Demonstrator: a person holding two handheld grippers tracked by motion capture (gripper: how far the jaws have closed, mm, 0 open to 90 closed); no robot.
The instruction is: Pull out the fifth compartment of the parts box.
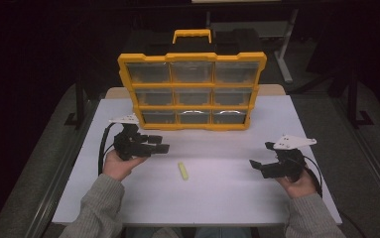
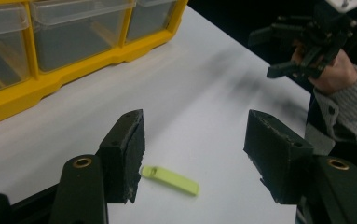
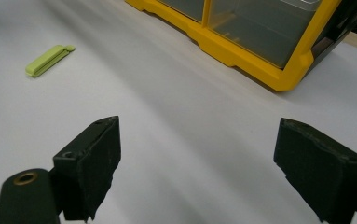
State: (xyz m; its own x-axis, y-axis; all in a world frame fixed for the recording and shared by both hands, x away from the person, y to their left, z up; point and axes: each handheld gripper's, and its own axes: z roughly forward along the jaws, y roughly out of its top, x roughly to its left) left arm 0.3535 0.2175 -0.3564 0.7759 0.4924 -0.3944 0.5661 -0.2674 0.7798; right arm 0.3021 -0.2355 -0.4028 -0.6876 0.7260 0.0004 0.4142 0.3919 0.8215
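A small yellow-green clip (image 1: 183, 170) lies flat on the white table (image 1: 227, 191), between my two hands. My left gripper (image 1: 158, 144) hovers just left of it, jaws open and pointing right. In the left gripper view the clip (image 2: 170, 180) lies on the table in the gap between the jaws of my left gripper (image 2: 195, 135), close to the left one, and nothing presses on it. My right gripper (image 1: 261, 154) is held at the right, open and empty, pointing left. From the right gripper (image 3: 199, 135) the clip (image 3: 49, 59) lies well ahead at the upper left.
A yellow organizer case (image 1: 192, 56) with clear drawers stands upright at the back of the table, handle on top. Its yellow frame (image 2: 50, 84) is close to the left gripper. My right gripper (image 2: 262, 53) and hand show farther off in the left gripper view.
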